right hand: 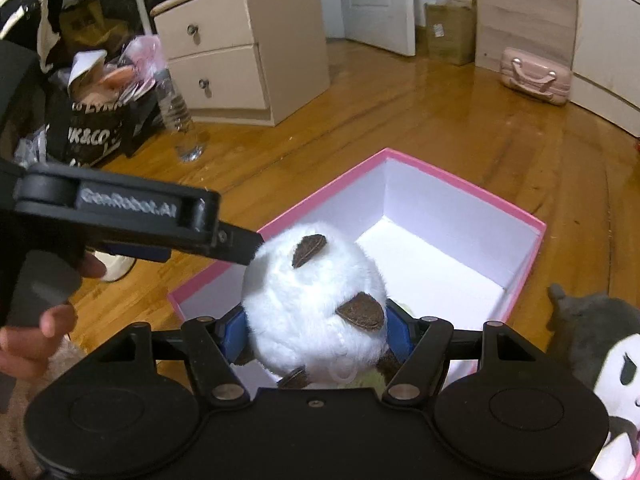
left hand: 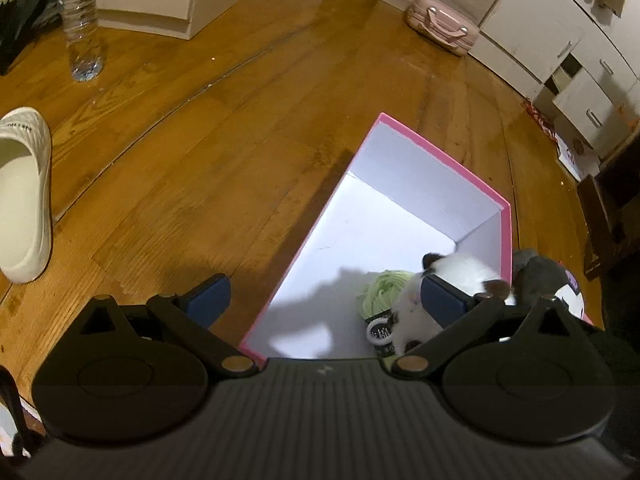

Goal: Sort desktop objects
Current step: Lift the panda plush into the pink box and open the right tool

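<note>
A pink box with a white inside [left hand: 404,208] [right hand: 440,216] stands open on the wooden floor. My right gripper [right hand: 318,330] is shut on a white plush toy with brown ears [right hand: 316,300] and holds it over the box's near corner. The toy also shows in the left wrist view [left hand: 448,280]. My left gripper [left hand: 326,296] is open and empty, straddling the box's left wall; in the right wrist view its body [right hand: 120,208] is at the left, touching the toy. A green yarn ball [left hand: 382,288] lies in the box.
A grey and white plush [right hand: 600,344] lies right of the box. A water bottle [left hand: 80,20], a cream slipper [left hand: 24,196], a bedside cabinet [right hand: 240,56], a pink case [right hand: 534,76] and a black bag [right hand: 92,128] stand around on the floor.
</note>
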A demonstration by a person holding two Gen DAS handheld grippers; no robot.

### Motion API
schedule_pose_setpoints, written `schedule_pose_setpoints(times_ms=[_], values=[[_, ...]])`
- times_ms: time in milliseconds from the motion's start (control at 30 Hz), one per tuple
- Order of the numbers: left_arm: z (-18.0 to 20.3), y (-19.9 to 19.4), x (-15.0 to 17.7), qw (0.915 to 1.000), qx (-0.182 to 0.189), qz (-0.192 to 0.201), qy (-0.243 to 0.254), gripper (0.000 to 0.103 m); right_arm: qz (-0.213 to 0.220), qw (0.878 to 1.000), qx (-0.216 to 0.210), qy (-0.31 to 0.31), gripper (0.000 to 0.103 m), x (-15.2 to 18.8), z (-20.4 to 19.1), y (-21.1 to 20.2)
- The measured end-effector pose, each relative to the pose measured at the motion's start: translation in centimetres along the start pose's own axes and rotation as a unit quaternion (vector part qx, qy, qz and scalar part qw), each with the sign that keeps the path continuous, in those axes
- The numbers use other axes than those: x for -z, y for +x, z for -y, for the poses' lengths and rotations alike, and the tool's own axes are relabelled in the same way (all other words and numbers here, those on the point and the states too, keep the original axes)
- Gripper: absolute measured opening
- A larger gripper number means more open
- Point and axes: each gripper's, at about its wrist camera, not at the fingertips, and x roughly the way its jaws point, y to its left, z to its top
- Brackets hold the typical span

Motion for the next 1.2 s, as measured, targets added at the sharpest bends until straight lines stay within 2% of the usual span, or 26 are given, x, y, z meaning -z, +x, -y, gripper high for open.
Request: schedule_pose_setpoints(times_ms=[67,167,267,400,467,600,667,1033,1200], values=[[-0.2,0.0,-0.1,1.0,0.004,0.003,-0.003,0.103,-0.017,1.0,0.015,-0.005,0.073,-0.1,-0.3,0.7],[-0.2,-0.1,-0.2,0.9989,0.038,0.019,-0.019,0.103,-0.023,1.0,-0.005,-0.001,0.073,0.1,-0.4,1.0],[0.1,0.2,-0.1,0.9969,0.073,0.017,-0.025,0.103,-0.028,0.999,-0.037,-0.012,0.073,0.3,-0.8,1.4],[1.0,1.0,0.3,0.9978,0.065,0.011,-0.005,0.103,-0.044,0.998,-0.042,-0.016,0.073,0.2,-1.2,2.7],[1.4,1.4,0.6,0.9987,0.05,0.011,0.006,0.103,-0.066,0.997,-0.048,-0.01,0.073,0.3,-1.0,3.6],[2.9,2.3,1.2,0.9983,-0.009,0.005,0.058,0.103,-0.092,0.994,-0.057,0.007,0.074,0.8,-0.3,4.3],[3.1,2.6,1.3,0.9975,-0.019,0.005,0.067,0.103,-0.097,0.994,-0.051,0.006,0.074,0.9,-0.1,4.4],[3.1,2.5,1.4,0.9967,-0.03,0.003,0.076,0.103,-0.133,0.986,-0.069,0.072,0.079,1.9,1.6,4.9],[3.3,2.6,1.6,0.9962,-0.034,0.004,0.08,0.103,-0.135,0.987,-0.056,0.071,0.079,2.2,1.6,4.9]])
